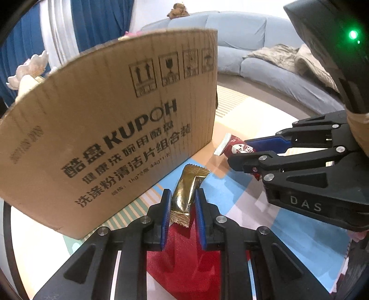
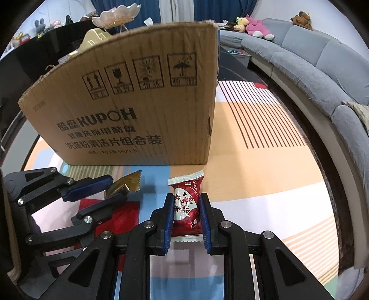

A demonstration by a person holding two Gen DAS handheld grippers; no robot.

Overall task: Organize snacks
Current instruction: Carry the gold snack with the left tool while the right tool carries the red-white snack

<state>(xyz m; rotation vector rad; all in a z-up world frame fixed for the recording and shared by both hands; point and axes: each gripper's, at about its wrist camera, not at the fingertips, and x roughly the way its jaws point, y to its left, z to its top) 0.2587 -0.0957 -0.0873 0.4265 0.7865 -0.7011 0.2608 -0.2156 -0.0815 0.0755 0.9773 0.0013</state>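
Observation:
My left gripper (image 1: 183, 198) is shut on a gold snack packet (image 1: 184, 196), held just in front of the cardboard box (image 1: 103, 129). My right gripper (image 2: 186, 200) is shut on a red snack packet (image 2: 186, 205) with white print. In the left wrist view the right gripper (image 1: 244, 153) shows at the right with the red packet (image 1: 233, 144) in it. In the right wrist view the left gripper (image 2: 115, 187) shows at the left with the gold packet (image 2: 125, 185). The box (image 2: 129, 108) stands upright on the carpet, close ahead of both grippers; its inside is hidden.
A patterned carpet (image 2: 253, 161) in orange, blue and red covers the floor. A grey curved sofa (image 2: 311, 62) with soft toys (image 2: 256, 27) runs along the right. A dark cabinet (image 2: 34, 53) with a shell-shaped bowl (image 2: 115, 13) stands behind the box.

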